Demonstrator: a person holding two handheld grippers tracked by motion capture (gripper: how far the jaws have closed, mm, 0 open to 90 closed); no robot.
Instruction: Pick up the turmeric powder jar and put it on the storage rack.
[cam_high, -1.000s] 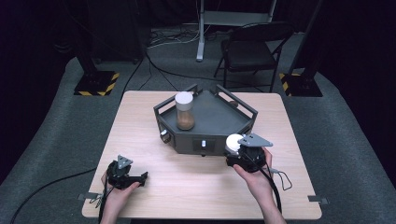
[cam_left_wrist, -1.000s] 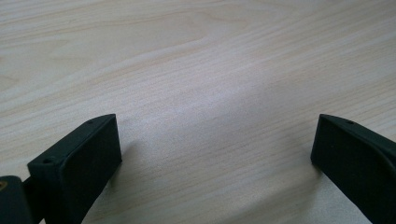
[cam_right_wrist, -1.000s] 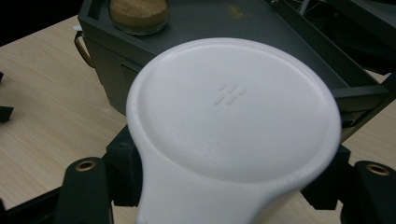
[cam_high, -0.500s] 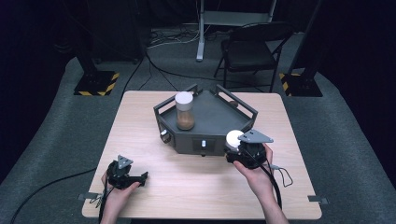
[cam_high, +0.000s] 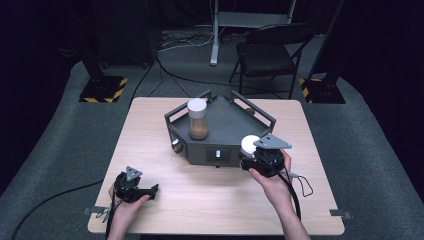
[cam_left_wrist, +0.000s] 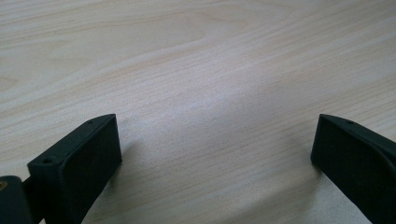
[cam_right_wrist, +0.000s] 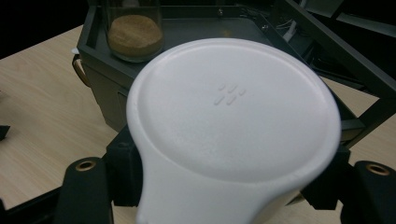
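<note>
A dark grey tray-like device (cam_high: 225, 122) with railings stands mid-table. On it a clear jar (cam_high: 198, 120) with a white lid holds brown powder; the same jar (cam_right_wrist: 134, 30) shows in the right gripper view. My right gripper (cam_high: 252, 156) is at the device's front right corner, shut on a white-lidded container (cam_high: 249, 145), whose white lid (cam_right_wrist: 233, 112) looms close in the right gripper view. My left gripper (cam_high: 150, 191) rests low on the table at the front left, open, with bare wood between its fingers (cam_left_wrist: 79, 158).
The wooden table (cam_high: 150, 130) has free room left of the device and along the front. A small brown item (cam_high: 250, 112) lies at the device's back right. A black chair (cam_high: 267, 52) and stands with striped bases (cam_high: 102, 89) are beyond the table.
My right gripper with the white-lidded container has edged slightly up and toward the device's front right corner. The left gripper has stayed put.
</note>
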